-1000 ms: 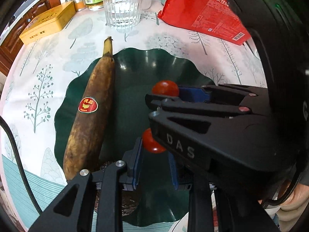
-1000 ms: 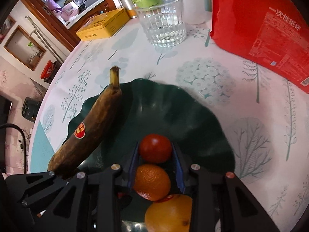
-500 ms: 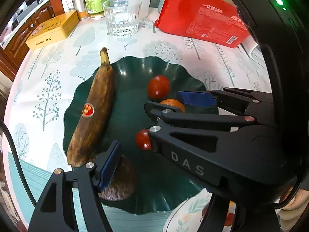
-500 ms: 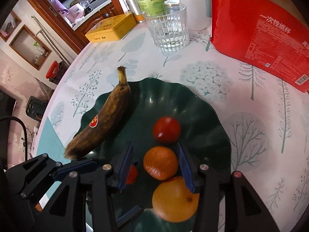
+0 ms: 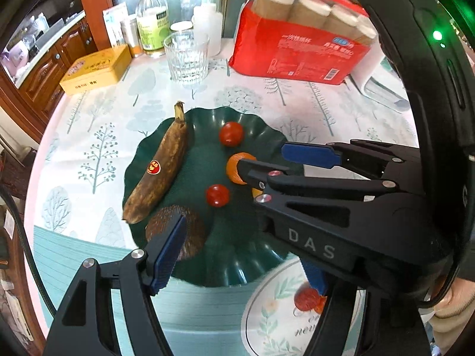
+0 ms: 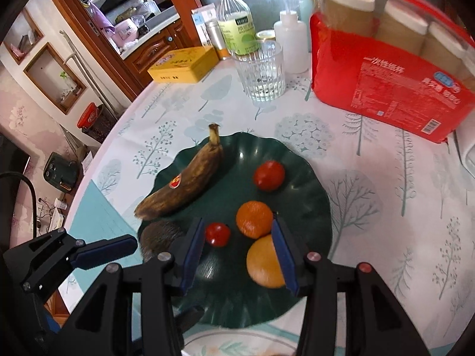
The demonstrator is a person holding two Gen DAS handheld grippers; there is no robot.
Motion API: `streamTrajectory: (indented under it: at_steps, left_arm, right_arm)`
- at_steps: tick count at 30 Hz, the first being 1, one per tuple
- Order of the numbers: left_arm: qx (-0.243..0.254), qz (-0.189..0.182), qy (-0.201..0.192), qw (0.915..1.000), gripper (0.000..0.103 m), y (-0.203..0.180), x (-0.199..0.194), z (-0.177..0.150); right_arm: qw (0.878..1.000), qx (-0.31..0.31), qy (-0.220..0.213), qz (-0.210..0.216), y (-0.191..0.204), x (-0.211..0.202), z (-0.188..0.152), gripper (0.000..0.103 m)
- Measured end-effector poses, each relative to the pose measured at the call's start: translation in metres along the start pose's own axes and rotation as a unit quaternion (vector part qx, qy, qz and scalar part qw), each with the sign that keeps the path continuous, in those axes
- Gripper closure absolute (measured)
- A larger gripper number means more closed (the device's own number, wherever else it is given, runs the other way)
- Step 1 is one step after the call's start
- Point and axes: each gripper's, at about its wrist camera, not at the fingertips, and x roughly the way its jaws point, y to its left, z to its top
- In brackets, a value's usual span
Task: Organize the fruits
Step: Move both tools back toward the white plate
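Observation:
A dark green wavy plate holds a browned banana, a tomato, a mandarin, a small tomato, an orange and a brown hairy fruit. My left gripper hangs open above the plate's near edge, holding nothing. My right gripper hovers open over the mandarin and orange, clear of both. It hides most of the orange in the left wrist view.
A white patterned plate with a red fruit lies nearest me. Behind the green plate stand a ribbed glass, a red pack of paper cups, a yellow tin and bottles.
Both grippers opened and rose away from the plate. The left let go of the small tomato, the right of the larger one. Both fruits now lie on the plate.

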Motion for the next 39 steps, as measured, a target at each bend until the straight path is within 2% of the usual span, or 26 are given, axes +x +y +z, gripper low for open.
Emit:
streamTrajectory:
  at_steps: [10, 22, 32, 39]
  left_arm:
    - [0.011, 0.016, -0.028, 0.9994, 0.028, -0.019, -0.048, -0.03]
    - [0.017, 0.021, -0.053, 0.9982, 0.024, -0.047, -0.092, -0.085]
    - [0.012, 0.009, -0.073, 0.9972, 0.022, -0.073, -0.111, -0.124]
    - [0.004, 0.021, -0.078, 0.9967, 0.021, -0.078, -0.102, -0.151]
  right_arm:
    - [1.0, -0.005, -0.023, 0.006, 0.012, -0.052, -0.034, 0.056]
    - [0.999, 0.001, -0.049, 0.018, 0.023, -0.115, -0.101, 0.056]
    - [0.996, 0.032, -0.087, 0.0, 0.008, -0.159, -0.15, 0.056]
    - [0.994, 0.055, -0.085, -0.026, -0.015, -0.156, -0.19, 0.056]
